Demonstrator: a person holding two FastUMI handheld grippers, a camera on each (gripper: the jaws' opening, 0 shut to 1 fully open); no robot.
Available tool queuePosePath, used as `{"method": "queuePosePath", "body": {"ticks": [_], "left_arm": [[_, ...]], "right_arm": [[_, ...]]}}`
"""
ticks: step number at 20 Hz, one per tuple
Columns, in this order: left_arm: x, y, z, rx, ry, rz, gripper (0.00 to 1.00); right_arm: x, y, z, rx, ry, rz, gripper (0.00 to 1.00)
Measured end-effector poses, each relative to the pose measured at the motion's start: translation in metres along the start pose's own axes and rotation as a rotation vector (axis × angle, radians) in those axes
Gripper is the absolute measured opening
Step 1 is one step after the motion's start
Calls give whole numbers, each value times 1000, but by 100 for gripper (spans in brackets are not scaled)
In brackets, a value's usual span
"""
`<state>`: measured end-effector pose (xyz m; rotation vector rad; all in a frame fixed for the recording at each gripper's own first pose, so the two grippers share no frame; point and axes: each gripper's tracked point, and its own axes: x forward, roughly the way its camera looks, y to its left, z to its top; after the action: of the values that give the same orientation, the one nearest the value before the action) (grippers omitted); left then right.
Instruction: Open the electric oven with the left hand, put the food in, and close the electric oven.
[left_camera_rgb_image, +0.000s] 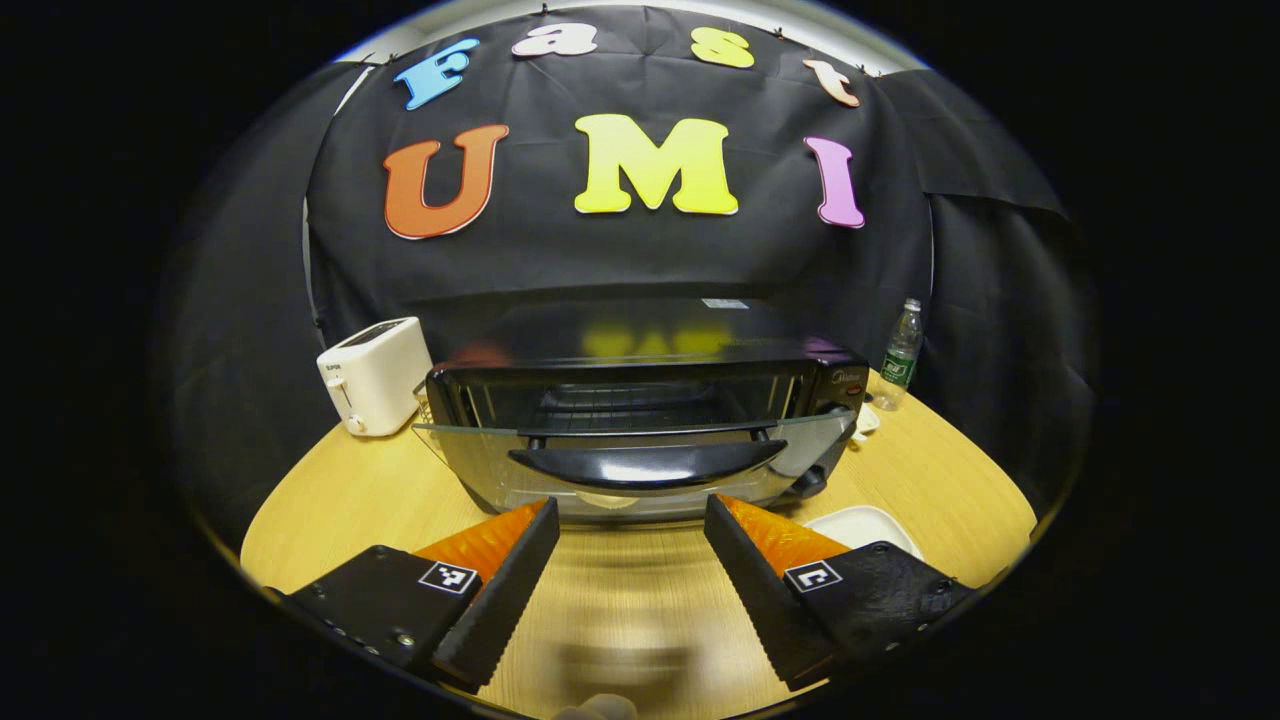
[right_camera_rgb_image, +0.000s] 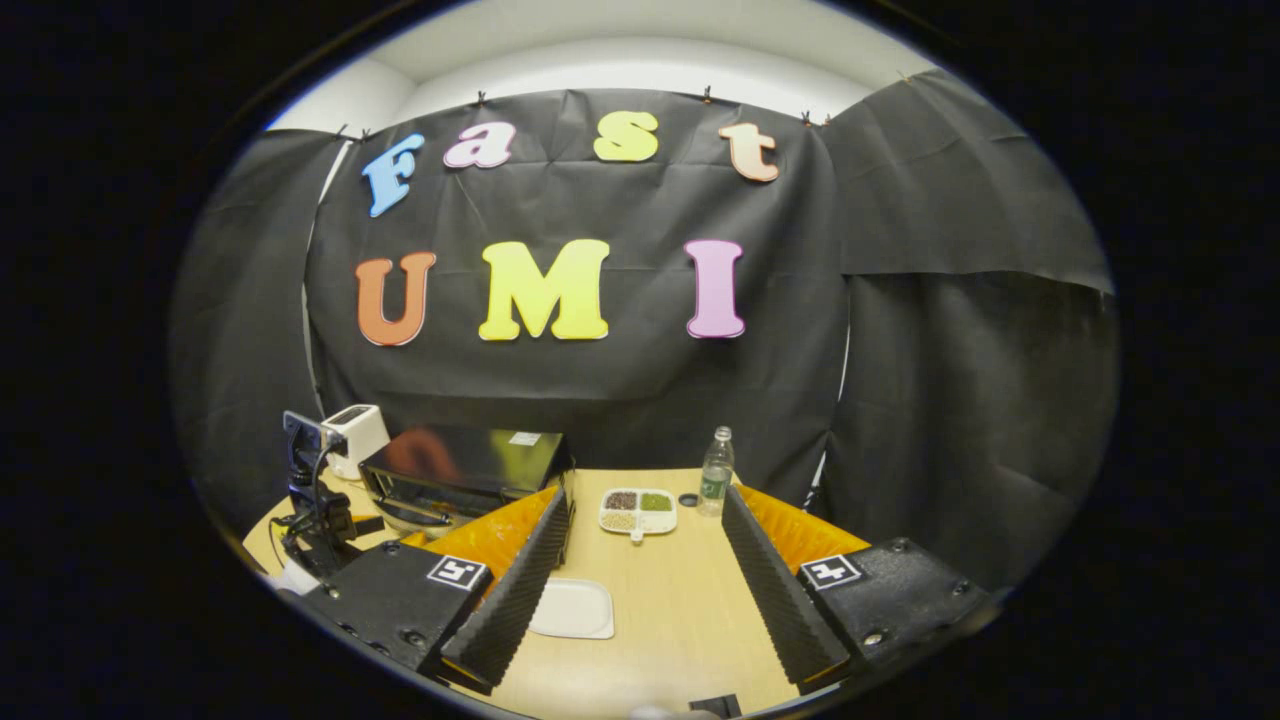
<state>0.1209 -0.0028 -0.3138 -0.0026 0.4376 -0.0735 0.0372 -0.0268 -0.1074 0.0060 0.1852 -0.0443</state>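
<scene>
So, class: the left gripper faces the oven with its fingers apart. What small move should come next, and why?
Probably ease the left gripper forward and close its fingers on the oven door handle. The glass door looks only partly lowered, the handle lies just ahead between the open fingers, and the rack inside the oven holds no food yet.

Dim booth, fisheye-warped edges, glare on oven (left_camera_rgb_image: 640, 440)

The left gripper's finger hides part of the plate (left_camera_rgb_image: 858, 524); the tray's (right_camera_rgb_image: 638, 511) contents are too small to tell.
</scene>
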Motion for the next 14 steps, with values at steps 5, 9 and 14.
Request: {"method": "queuePosePath", "body": {"ticks": [5, 9, 14], "left_arm": [[15, 6, 23, -9, -47, 19, 96], [32, 7, 34, -12, -59, 27, 96], [37, 0, 34, -5, -66, 9, 96]], "right_arm": [[3, -1, -1, 5, 7, -3, 97], [7, 1, -5, 8, 22, 2, 97], [9, -1, -6, 11, 26, 2, 97]]}}
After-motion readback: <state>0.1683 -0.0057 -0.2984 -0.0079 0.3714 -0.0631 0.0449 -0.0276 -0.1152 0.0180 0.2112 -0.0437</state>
